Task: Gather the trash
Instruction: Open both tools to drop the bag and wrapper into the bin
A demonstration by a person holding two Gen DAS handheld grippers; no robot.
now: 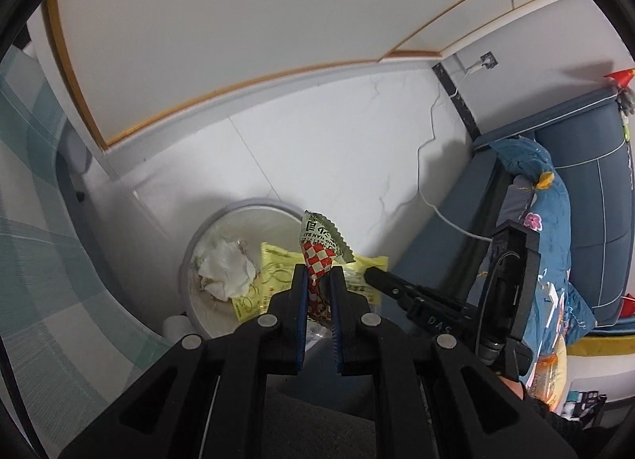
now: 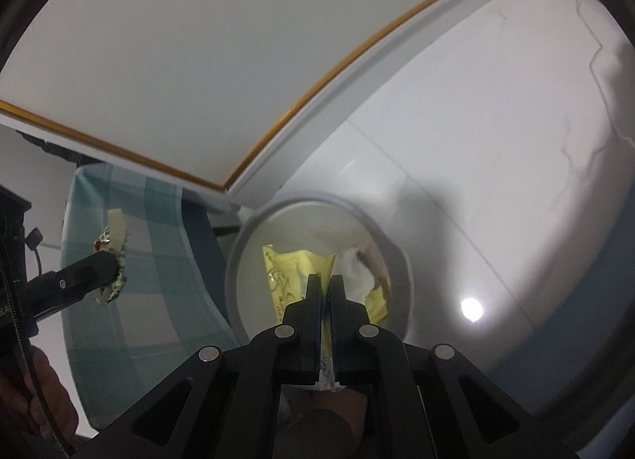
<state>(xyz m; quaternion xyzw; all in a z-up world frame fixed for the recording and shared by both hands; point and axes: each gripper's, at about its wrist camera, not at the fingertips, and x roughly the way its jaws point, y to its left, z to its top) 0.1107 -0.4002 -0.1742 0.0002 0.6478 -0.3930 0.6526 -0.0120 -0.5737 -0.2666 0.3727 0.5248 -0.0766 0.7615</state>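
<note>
My left gripper [image 1: 317, 272] is shut on a red-and-white checked snack wrapper [image 1: 321, 244] with a green serrated end. It hangs just over the near rim of a round white trash bin [image 1: 246, 205]. In the bin lie a crumpled white tissue [image 1: 226, 264] and other litter. My right gripper [image 2: 326, 278] is shut on a yellow wrapper [image 2: 293, 272] directly above the bin [image 2: 401, 260] opening. In the left wrist view the right gripper [image 1: 371, 273] comes in from the right, touching the yellow wrapper [image 1: 278, 264]. The right wrist view shows the left gripper [image 2: 115, 266] at left with its wrapper [image 2: 111, 237].
A green checked cloth [image 1: 39, 221] hangs down beside the bin on the left. A blue sofa [image 1: 587, 201] with a blue floral cloth [image 1: 551, 221] stands to the right. A white cable [image 1: 426, 165] trails over the white tiled floor [image 1: 337, 149] behind the bin.
</note>
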